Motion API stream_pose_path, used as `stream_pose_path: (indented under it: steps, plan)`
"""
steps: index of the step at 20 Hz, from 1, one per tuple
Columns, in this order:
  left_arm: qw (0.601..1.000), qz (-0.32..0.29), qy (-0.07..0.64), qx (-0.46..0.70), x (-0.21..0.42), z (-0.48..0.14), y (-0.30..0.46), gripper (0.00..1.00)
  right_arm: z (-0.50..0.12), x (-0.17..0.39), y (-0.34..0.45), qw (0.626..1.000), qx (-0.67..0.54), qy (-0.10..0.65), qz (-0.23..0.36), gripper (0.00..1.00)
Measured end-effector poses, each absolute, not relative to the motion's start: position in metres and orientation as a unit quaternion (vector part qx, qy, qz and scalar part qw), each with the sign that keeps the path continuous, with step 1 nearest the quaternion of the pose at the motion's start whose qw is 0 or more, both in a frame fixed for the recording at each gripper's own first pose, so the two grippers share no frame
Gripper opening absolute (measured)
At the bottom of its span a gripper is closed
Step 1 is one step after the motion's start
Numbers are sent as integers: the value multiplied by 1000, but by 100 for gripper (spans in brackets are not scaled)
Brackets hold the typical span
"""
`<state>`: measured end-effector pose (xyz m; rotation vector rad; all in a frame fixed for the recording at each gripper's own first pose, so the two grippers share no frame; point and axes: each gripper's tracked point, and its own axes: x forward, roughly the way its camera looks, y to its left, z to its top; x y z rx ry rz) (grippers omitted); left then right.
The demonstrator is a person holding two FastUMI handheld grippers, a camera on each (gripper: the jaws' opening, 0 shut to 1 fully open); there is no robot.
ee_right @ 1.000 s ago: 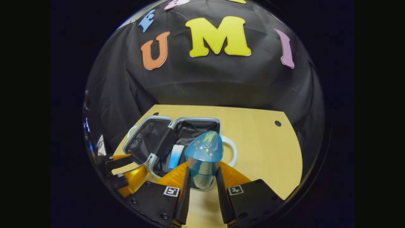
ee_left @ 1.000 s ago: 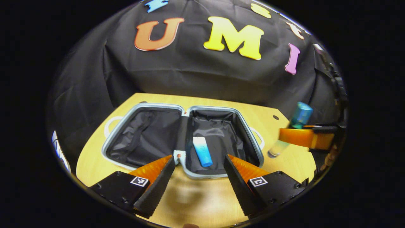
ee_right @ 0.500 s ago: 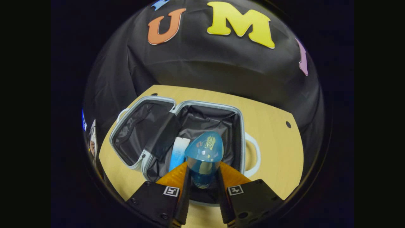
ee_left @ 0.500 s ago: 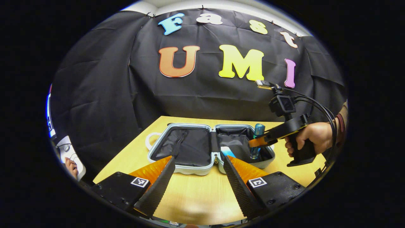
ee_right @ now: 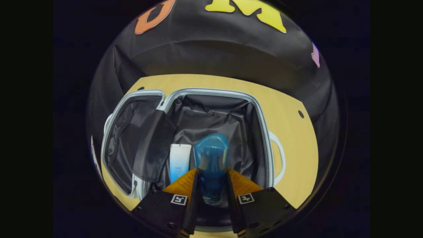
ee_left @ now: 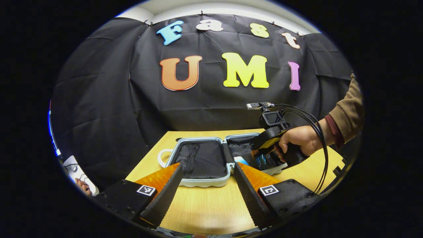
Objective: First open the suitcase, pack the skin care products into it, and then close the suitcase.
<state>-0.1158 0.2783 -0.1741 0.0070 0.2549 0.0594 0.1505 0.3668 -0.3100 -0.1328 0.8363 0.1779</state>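
— Right gripper [ee_right: 211,185] first: what is it doing?
— Its two fingers are clamped on a translucent blue bottle with a rounded blue cap [ee_right: 210,165], held down inside the right-hand half of the open pale-blue hard-shell suitcase [ee_right: 261,112] with its black fabric lining.
— Anything beside the bottle?
— A white-to-blue squeeze tube [ee_right: 179,160] lies on the lining at about nine o'clock from the bottle, just beside it.
— And from the left gripper view?
— The right gripper [ee_left: 261,155] sits at roughly three o'clock, dipped into the suitcase [ee_left: 205,180], with a hand [ee_left: 299,142] in a brown knit sleeve [ee_left: 347,105] around its grip.
— The left gripper [ee_left: 206,185]?
— Its fingers stand wide apart with nothing between them, above the light wooden table [ee_left: 205,208], at six o'clock from the case.
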Motion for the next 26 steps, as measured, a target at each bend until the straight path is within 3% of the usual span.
stream_pose_path:
  steps: [7,13,15,16,18,23,26]
  plan:
    - [983,48,168,-54,-120,-207,305,99,-340,166,366,895,-47,441,43,38]
    - [979,66,184,-63,-123,-209,322,99,-340,168,360,899,-27,436,31,44]
    - [978,73,181,-74,-122,-204,329,98,-324,169,355,909,-18,415,31,61]
    - [978,78,178,-76,-121,-201,330,98,-315,168,354,914,-12,404,35,72]
    - [978,81,172,-82,-115,-193,330,98,-291,161,353,922,-2,383,57,79]
    - [977,104,161,-98,-90,-186,348,98,-209,113,351,935,4,321,151,79]
    - [975,122,146,-116,-66,-183,373,98,-157,76,325,947,-16,271,173,80]
